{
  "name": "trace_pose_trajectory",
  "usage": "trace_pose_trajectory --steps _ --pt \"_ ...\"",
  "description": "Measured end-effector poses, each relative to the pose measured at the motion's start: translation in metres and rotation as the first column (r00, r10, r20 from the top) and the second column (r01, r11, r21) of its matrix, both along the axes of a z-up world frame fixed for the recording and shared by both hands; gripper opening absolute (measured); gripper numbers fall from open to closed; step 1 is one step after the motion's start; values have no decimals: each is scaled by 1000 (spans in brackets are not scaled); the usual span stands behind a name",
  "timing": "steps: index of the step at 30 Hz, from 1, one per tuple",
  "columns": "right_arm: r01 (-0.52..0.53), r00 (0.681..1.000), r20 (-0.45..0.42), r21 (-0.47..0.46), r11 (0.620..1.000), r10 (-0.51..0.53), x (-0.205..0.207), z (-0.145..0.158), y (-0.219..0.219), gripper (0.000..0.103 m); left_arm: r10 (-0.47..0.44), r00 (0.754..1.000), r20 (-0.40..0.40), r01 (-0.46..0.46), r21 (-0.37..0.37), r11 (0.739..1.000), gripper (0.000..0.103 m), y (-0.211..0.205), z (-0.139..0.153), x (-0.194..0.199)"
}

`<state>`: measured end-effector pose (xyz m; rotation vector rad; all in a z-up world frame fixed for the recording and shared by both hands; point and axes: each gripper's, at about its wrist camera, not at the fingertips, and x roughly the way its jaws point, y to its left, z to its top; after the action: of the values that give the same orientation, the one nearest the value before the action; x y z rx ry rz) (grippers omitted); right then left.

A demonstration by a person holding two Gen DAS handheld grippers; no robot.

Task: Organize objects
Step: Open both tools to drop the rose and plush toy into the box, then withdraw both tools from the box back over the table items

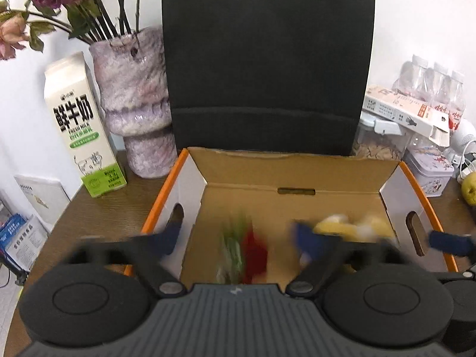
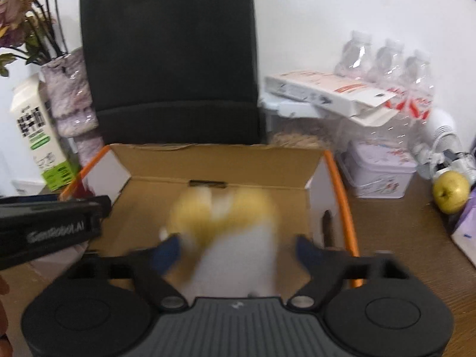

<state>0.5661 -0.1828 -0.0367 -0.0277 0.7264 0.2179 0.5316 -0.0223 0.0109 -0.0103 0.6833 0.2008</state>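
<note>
Cardboard box (image 1: 297,172) takes red-green item (image 1: 244,247) and yellow-white plush toy (image 2: 226,217); your left gripper (image 1: 241,238) and right gripper (image 2: 238,250) gape wide, holding nothing. Drop-off step, likely; next, fetch another loose object.

Open cardboard box (image 1: 297,172) with orange rim, white end walls and cut-out handles, standing on a wooden table. Inside, toward its left wall, a blurred red-and-green object (image 1: 244,250); toward its right wall, a blurred yellow-and-white plush toy (image 2: 229,223), its pose indistinct.
</note>
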Motion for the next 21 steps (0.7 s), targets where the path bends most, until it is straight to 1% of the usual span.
trace_pose_trajectory --steps 1,2,5,9,12,17,21 --pt "1 1000 11 -18 1000 -1 -2 0 0 100 5 1000 19 -5 17 1000 103 -1 0 -2" --pt "-1 1000 13 -27 1000 2 -2 0 0 100 0 1000 15 -1 24 1000 103 -1 0 -3" --pt "-6 1000 13 -28 1000 6 -5 1 -4 100 2 1000 1 -2 20 1000 103 0 0 -6" --pt "-34 999 27 -21 999 35 -17 8 -7 100 -6 1000 16 6 16 1000 103 3 5 -19" --pt "-60 997 46 -5 998 61 -33 16 -12 103 -2 999 39 2 0 1000 103 8 13 -34" --pt "-101 992 82 -1 995 101 -68 30 -18 103 -19 996 82 22 -35 999 103 11 27 -70" --pt "-151 981 122 -9 989 151 -106 42 -25 103 -47 990 132 50 -18 999 103 11 38 -111"
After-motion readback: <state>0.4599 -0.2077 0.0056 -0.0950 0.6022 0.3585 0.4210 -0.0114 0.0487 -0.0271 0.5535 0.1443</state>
